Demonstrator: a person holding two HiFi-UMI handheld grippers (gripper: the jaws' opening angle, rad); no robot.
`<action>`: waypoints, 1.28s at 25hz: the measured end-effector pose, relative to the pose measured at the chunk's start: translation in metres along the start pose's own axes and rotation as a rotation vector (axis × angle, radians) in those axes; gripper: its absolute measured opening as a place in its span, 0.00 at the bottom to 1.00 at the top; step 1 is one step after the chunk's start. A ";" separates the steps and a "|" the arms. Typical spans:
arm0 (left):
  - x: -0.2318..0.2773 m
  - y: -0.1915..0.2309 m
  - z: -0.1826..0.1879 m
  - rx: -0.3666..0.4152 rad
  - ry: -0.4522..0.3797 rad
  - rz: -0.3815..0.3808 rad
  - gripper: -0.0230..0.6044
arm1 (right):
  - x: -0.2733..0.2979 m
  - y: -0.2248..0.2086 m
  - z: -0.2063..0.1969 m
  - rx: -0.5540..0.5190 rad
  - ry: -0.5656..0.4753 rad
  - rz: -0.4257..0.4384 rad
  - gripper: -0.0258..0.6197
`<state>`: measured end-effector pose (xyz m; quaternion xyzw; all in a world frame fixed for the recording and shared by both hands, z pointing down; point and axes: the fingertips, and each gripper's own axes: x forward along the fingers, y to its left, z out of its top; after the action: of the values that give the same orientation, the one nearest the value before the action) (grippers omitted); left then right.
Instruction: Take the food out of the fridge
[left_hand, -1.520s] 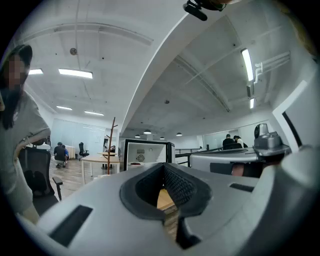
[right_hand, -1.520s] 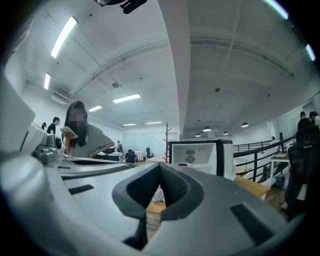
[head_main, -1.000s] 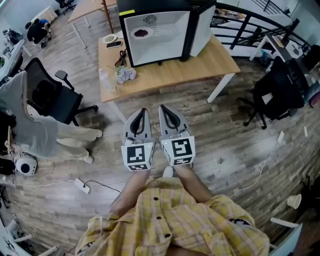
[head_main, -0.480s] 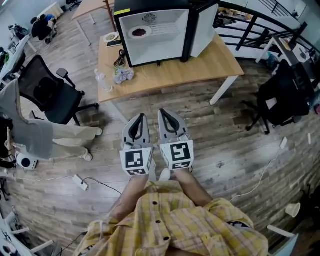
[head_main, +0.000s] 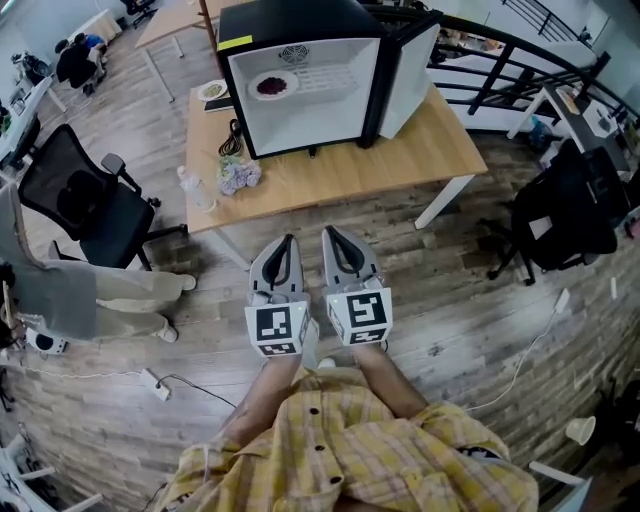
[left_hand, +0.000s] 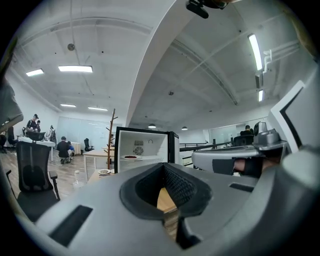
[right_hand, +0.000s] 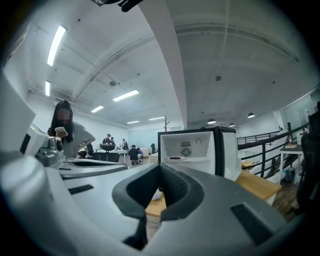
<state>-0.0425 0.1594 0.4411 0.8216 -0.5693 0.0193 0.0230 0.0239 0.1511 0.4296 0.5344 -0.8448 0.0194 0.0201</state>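
A black mini fridge (head_main: 300, 70) stands on the wooden table (head_main: 340, 160) with its door (head_main: 408, 68) swung open to the right. On the upper shelf of its white inside lies a plate of dark red food (head_main: 272, 86), which also shows small in the left gripper view as the plate (left_hand: 131, 157) and in the right gripper view as the plate (right_hand: 175, 159). My left gripper (head_main: 286, 242) and right gripper (head_main: 331, 234) are side by side over the floor, short of the table's near edge. Both point level at the fridge, shut and with nothing in them.
Left of the fridge the table bears a small plate (head_main: 213, 90), a dark phone (head_main: 218, 104), a cable (head_main: 231, 140), a crumpled bag (head_main: 237, 175) and a clear bottle (head_main: 193, 188). An office chair (head_main: 85, 200) stands at the left and another (head_main: 565, 205) at the right. A railing (head_main: 500, 60) runs behind.
Both grippers have moved forward together toward the table, and the fridge shows larger and nearer. Their jaws stayed shut.
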 end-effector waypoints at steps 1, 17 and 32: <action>0.009 0.005 0.001 0.000 0.001 0.003 0.05 | 0.010 -0.004 0.001 0.002 0.001 0.003 0.05; 0.148 0.078 0.011 -0.003 0.031 -0.018 0.05 | 0.148 -0.053 0.015 0.037 0.011 -0.020 0.05; 0.212 0.130 0.027 -0.073 0.010 -0.042 0.05 | 0.218 -0.073 0.044 -0.018 0.017 -0.089 0.05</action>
<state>-0.0893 -0.0862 0.4289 0.8317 -0.5523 0.0019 0.0563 -0.0041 -0.0789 0.3980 0.5710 -0.8201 0.0154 0.0329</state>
